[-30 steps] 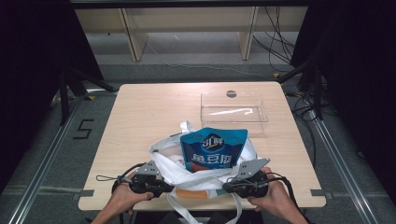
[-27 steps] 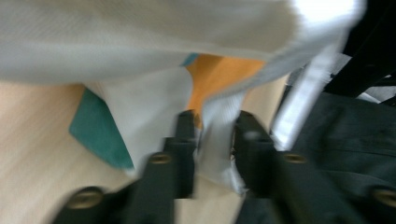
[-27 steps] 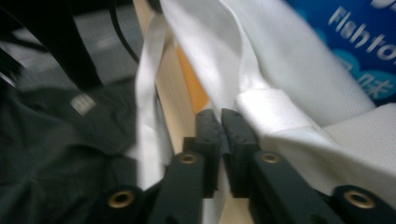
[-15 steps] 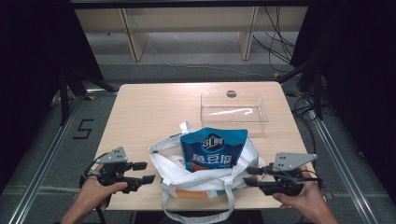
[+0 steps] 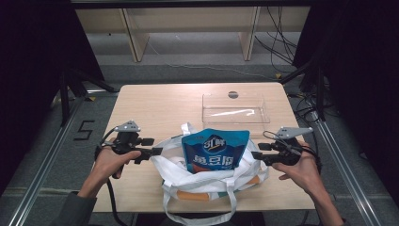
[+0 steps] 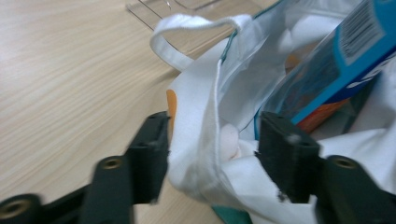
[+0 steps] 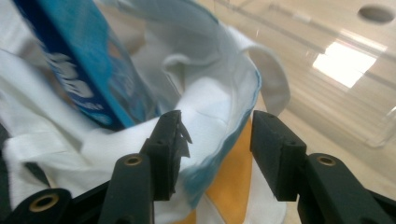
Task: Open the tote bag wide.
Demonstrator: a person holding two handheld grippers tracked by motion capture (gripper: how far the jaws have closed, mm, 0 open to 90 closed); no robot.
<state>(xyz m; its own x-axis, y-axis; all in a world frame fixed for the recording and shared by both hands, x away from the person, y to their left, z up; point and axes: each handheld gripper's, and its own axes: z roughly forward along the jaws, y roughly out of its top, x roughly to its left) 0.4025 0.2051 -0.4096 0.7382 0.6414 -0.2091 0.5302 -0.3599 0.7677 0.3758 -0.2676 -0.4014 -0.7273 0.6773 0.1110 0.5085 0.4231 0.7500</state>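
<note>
Here 2 hand-held grippers, left [image 5: 157,151] and right [image 5: 254,154], jaws just spreading, flank 1 white bag [image 5: 207,181] holding 1 blue pouch [image 5: 214,150].

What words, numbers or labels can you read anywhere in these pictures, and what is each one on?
"5": a dark numeral marked on the floor left of the table.
Blue pouch standing in the white tote bag: large white characters and a round logo on its front, too blurred to read for sure.
Barcode on the pouch, in the left gripper view: digits too small to read.
</note>
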